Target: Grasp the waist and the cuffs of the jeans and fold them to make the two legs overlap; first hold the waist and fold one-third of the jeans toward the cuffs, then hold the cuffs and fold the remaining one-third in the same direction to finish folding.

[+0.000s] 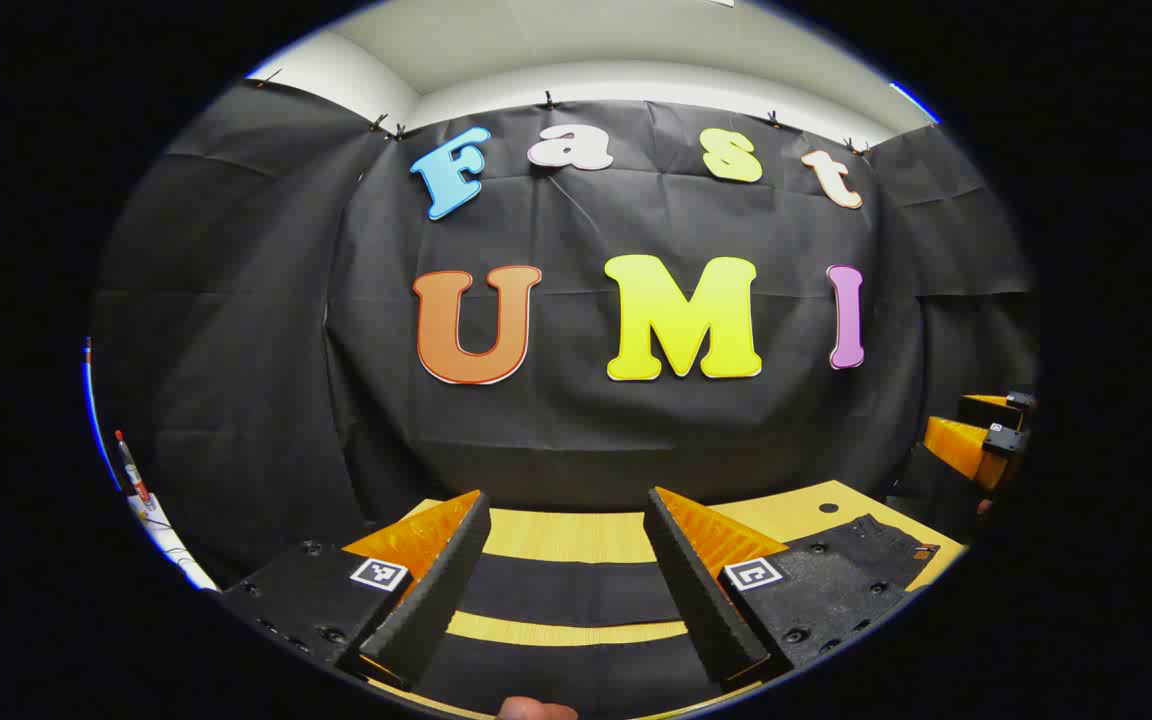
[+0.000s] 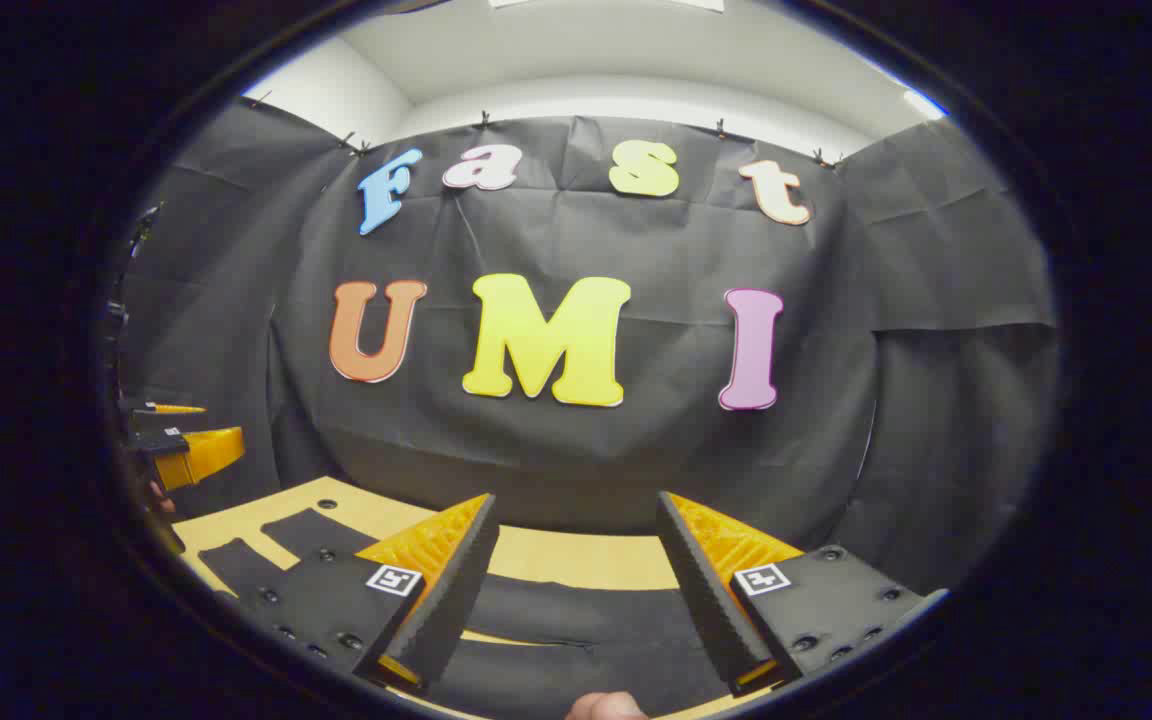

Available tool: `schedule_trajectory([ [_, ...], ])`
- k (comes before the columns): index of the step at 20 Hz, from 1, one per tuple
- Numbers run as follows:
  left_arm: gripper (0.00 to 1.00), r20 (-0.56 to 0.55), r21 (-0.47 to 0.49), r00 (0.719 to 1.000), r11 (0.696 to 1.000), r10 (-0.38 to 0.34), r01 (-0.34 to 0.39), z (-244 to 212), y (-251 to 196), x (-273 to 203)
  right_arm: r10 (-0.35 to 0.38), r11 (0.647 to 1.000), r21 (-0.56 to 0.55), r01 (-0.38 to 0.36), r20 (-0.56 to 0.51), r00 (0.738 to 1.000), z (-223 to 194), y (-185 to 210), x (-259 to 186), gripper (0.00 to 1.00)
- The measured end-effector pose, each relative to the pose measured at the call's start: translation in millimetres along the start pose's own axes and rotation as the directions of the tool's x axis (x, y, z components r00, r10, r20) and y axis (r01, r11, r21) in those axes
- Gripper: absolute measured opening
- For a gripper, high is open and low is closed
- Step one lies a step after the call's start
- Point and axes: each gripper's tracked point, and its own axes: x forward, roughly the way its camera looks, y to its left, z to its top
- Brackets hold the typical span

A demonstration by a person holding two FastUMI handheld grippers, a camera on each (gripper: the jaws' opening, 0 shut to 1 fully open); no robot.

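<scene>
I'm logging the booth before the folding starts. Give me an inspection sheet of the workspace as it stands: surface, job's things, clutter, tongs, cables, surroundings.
Surface: light wooden table, with a small dark hole near its far right corner.
Job's things: dark jeans lie flat on the table, two legs apart with a strip of wood between them; nothing folded yet.
Clutter: nothing seen on the table.
Tongs: left tongs open, above the jeans, holding nothing; right tongs open, above the jeans, holding nothing.
Cables: thin wires with a red-tipped item at the left edge of the left gripper view; too small to identify.
Surroundings: black cloth wall behind the table, white ceiling above.
</scene>
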Motion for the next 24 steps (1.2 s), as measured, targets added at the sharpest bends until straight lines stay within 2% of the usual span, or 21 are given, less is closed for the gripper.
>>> schedule_trajectory([
  [6,0.99,-0.006,0.000,1.000,1.000,-0.026,0.026,-3,-6,4,-0.008,1.000,-0.012,0.008,0.012,1.000,4,-3,2,0.96],
  [14,0.99,-0.015,-0.003,1.000,1.000,-0.024,0.024,-7,-8,7,-0.015,1.000,-0.007,0.015,-0.003,1.000,-2,-10,9,0.96],
  [21,0.99,-0.043,-0.005,0.999,1.000,0.013,-0.013,-18,4,9,-0.048,0.999,-0.010,0.048,-0.037,0.998,-16,-41,14,0.96],
  [24,0.99,-0.089,-0.032,0.995,0.998,0.053,-0.056,-34,22,8,-0.080,0.997,-0.013,0.079,-0.074,0.994,-28,-71,15,0.97],
])
